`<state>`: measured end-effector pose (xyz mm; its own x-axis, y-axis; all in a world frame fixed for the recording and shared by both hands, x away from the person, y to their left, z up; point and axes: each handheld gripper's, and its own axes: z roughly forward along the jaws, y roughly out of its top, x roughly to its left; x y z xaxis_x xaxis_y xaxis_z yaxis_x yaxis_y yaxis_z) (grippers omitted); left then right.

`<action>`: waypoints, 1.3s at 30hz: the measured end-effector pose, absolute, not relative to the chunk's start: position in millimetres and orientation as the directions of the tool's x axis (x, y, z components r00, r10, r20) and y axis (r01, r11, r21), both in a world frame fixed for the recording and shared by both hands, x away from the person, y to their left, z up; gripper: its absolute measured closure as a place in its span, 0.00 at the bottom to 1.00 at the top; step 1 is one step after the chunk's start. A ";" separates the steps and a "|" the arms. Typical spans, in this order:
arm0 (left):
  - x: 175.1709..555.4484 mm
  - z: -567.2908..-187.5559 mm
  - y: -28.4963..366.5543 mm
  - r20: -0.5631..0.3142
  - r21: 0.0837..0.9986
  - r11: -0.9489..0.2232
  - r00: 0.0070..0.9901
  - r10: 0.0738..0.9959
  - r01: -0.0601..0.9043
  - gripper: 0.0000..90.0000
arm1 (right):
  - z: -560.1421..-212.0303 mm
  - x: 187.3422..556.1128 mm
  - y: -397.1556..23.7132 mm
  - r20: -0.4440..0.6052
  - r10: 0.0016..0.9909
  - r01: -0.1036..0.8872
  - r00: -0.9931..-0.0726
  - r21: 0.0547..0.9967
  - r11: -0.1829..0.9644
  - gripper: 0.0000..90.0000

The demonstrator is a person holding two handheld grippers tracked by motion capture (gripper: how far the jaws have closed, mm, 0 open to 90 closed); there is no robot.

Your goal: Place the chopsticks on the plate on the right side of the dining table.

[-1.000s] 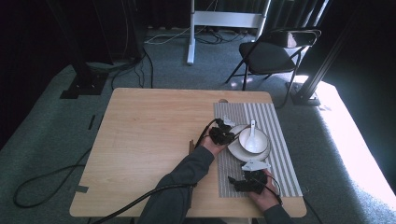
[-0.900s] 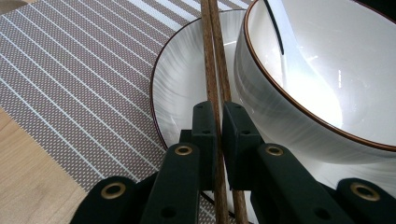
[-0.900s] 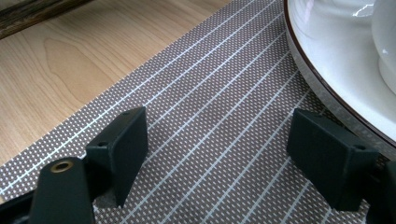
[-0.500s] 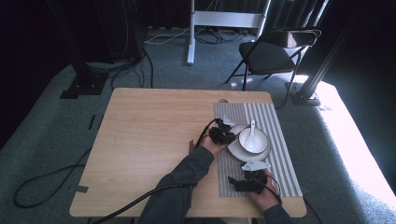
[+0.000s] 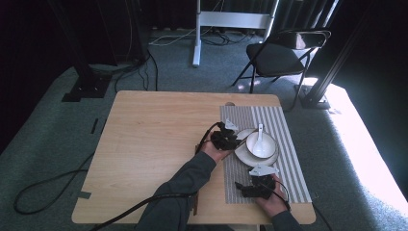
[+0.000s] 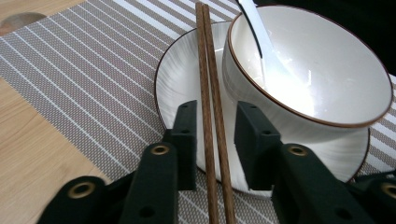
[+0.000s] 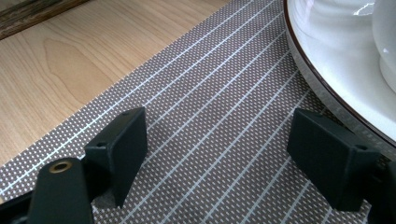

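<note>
A pair of brown chopsticks (image 6: 208,93) lies with its far part resting on the rim of a white plate (image 6: 180,79). The plate carries a white bowl (image 6: 327,70) with a white spoon (image 6: 261,42) in it. My left gripper (image 6: 215,126) straddles the chopsticks; its jaws have just been opening, and a small gap shows on each side of the sticks. In the high view this gripper (image 5: 234,140) sits at the plate's left edge. My right gripper (image 7: 217,140) stands wide open over the striped placemat (image 7: 210,93), with nothing between its fingers and the plate (image 7: 327,51) just beyond its right jaw.
The grey striped placemat (image 5: 284,173) covers the right part of the wooden table (image 5: 154,144), with my right gripper (image 5: 242,187) near its front edge. A folding chair (image 5: 284,53) and a white stand stand on the floor beyond the table. Cables trail off to the left.
</note>
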<state>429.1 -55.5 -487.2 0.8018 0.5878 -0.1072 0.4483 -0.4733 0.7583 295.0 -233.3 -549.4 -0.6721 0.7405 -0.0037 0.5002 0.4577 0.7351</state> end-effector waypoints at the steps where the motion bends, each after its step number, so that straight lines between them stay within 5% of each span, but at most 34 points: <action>1: 428.0 -487.0 -54.3 -0.117 0.761 -0.466 0.803 0.585 0.451 0.75 | -549.4 295.0 -233.4 -0.004 0.740 0.500 -0.672 0.735 0.458 0.22; 15: 410.8 -492.4 -47.3 -0.078 0.754 -0.486 0.796 0.600 0.441 0.66 | -549.2 295.2 -234.9 0.002 0.734 0.497 -0.679 0.738 0.457 0.24; 26: 395.5 -496.0 -40.3 -0.052 0.754 -0.493 0.788 0.613 0.433 0.60 | -534.6 287.5 -246.1 -0.012 0.754 0.480 -0.657 0.765 0.430 0.49; 39: 380.4 -510.5 -30.8 0.003 0.731 -0.540 0.790 0.613 0.417 0.60 | -522.4 280.2 -265.9 0.007 0.759 0.483 -0.651 0.775 0.407 0.66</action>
